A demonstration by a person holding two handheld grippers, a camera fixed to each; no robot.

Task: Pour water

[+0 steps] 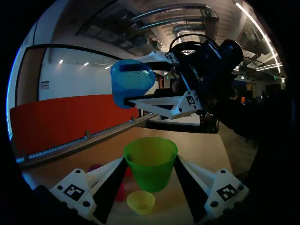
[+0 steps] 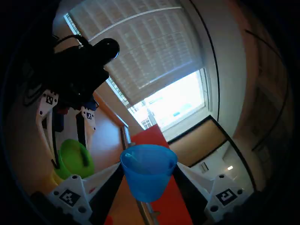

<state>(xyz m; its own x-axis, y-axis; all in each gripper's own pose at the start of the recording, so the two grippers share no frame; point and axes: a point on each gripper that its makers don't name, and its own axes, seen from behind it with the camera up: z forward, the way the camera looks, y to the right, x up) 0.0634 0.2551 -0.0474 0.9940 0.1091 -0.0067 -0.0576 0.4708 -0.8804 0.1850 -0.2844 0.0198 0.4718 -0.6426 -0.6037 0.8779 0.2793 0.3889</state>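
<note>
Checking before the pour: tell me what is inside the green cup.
The green cup shows bare green inner wall below its rim, nothing sticking out. Its bottom is covered by the near wall, so water there cannot be seen.

No words, brands or numbers can be read anywhere. The white fingers [image 1: 101,167] carry square black-and-white coded markers [image 1: 73,191] (patterns, not letters), and the right gripper view shows the same kind of marker [image 2: 68,197]. A pale notice [image 1: 45,85] on the far wall [image 1: 78,80] is too small to read.
</note>
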